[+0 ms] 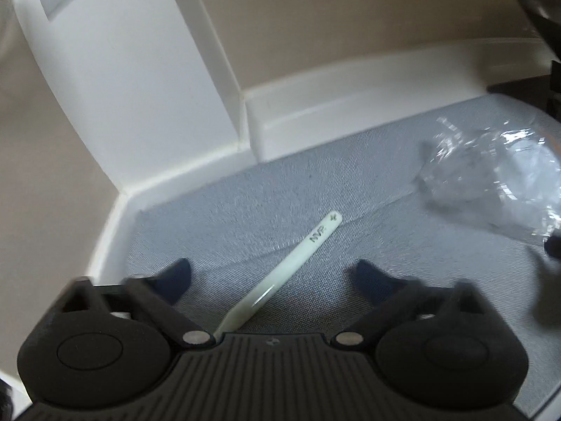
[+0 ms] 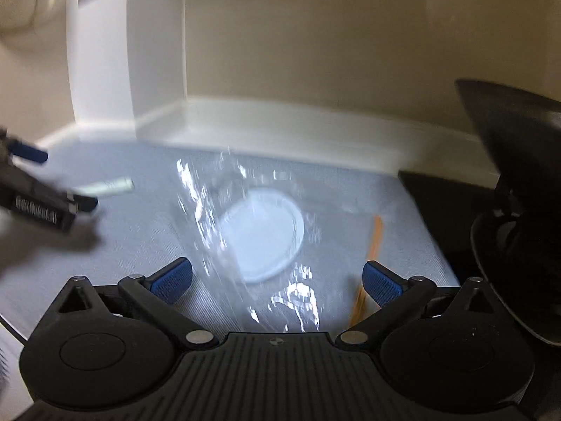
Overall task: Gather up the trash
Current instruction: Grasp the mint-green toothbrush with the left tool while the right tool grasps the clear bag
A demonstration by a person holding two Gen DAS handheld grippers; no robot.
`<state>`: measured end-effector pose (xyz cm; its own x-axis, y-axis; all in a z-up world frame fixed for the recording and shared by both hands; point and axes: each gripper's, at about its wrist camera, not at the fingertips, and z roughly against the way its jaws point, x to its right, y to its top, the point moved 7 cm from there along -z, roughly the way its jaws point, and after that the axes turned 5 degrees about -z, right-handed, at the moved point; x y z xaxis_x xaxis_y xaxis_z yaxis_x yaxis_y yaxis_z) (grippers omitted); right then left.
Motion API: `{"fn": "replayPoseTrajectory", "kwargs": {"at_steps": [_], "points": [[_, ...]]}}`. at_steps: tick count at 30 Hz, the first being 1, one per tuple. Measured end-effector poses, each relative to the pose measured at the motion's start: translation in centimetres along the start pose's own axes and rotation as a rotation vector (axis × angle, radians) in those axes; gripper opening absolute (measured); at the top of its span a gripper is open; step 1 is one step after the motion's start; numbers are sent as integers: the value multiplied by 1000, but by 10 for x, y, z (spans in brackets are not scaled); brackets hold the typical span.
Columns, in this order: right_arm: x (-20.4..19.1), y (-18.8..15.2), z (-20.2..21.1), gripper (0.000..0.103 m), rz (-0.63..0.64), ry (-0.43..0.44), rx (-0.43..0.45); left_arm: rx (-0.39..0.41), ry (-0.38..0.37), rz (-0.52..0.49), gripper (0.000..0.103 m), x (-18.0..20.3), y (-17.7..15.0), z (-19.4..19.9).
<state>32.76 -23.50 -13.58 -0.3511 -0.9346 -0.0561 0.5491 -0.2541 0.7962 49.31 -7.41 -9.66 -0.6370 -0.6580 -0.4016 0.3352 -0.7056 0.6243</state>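
Where the grey carpeted floor (image 1: 315,182) meets the white skirting board (image 1: 350,105) and beige wall (image 2: 333,42), a boxed white column (image 1: 133,80) forms a corner. The left gripper (image 1: 273,279), jaws apart and empty, straddles a pale plastic stick (image 1: 301,259) on the floor. The right gripper (image 2: 277,277), spread wide, grips nothing over a clear plastic wrapper (image 2: 259,231) (white disc inside), with a dark object (image 2: 519,210) crowding its right.

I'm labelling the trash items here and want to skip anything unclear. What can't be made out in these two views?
- Pale stick, left wrist view: near end hidden under the left gripper.
- Clear plastic wrapper, right wrist view: motion-blurred; the white disc's identity and position, inside or beneath, are unclear. Cut by the right edge in the left wrist view.
- Orange strip: smeared, near end behind the right gripper.
- Dark object, right edge: cropped, unidentifiable.
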Motion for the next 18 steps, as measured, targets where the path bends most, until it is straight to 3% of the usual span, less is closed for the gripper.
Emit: {"fn": "replayPoseTrajectory", "kwargs": {"at_steps": [1, 2, 3, 5, 7, 8, 14, 18], "points": [[2, -1, -3, 101, -12, 6, -19, -8, -14, 33, 63, -2, -2, -2], [4, -1, -2, 95, -24, 9, -16, -10, -43, 84, 31, -4, -2, -2], [5, -1, 0, 89, -33, 20, -5, -9, -61, 106, 26, -5, -3, -2], [6, -1, 4, 54, -47, 59, 15, -9, -44, 95, 21, 0, -6, 3], [9, 0, 10, 32, -68, 91, 40, -8, -32, 76, 15, 7, -11, 12], [10, 0, 13, 16, -78, 103, 50, -13, -33, 81, 11, 10, -13, 19], [10, -5, 63, 12, -91, 191, 119, 67, 20, 194, 6, 4, -20, 95], [11, -11, 105, 12, -89, 227, 161, 117, 3, 302, 5, -2, -27, 144]]}}
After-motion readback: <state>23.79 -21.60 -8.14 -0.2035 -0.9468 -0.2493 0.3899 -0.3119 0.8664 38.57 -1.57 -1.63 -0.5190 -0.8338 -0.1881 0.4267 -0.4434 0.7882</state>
